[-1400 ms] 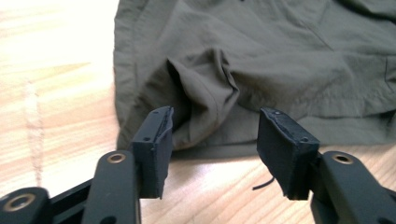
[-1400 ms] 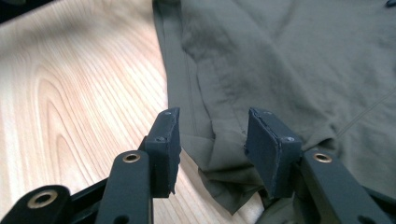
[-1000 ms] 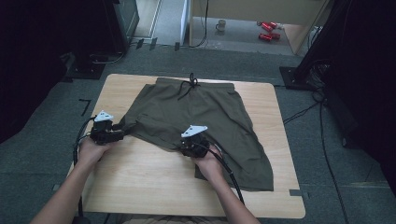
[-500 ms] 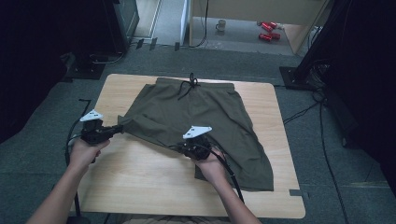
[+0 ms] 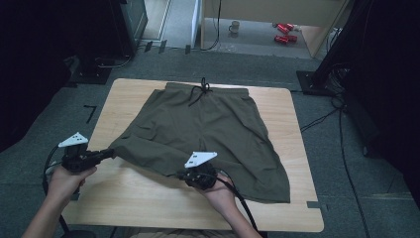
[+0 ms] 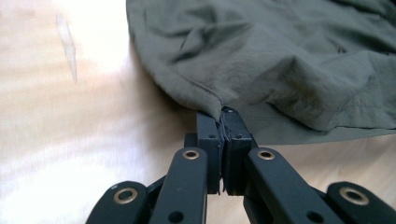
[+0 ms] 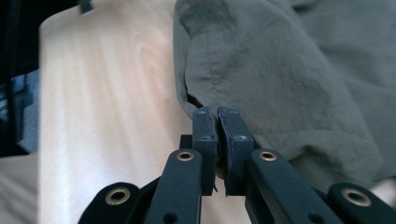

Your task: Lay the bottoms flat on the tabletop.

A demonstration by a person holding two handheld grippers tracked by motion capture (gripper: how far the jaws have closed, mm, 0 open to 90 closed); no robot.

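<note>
High view — left gripper (image 5: 110, 153) | right gripper (image 5: 184, 174) — both clamped on shorts (image 5: 208, 129) hem

Light wooden table (image 5: 129, 208) on grey carpet (image 5: 346, 163), black stands at both sides, cables (image 5: 341, 134) on floor, red cans (image 5: 283, 33) beyond.

We cannot see the hem of the olive-green fabric shorts (image 5: 208, 129) where the right gripper (image 5: 184, 174) covers it in the high view. In the left gripper view, the shorts run off the top and right edges. Small red objects (image 5: 285, 33) on the far floor are too small to identify. The person's forearms are cut off at the bottom edge.
</note>
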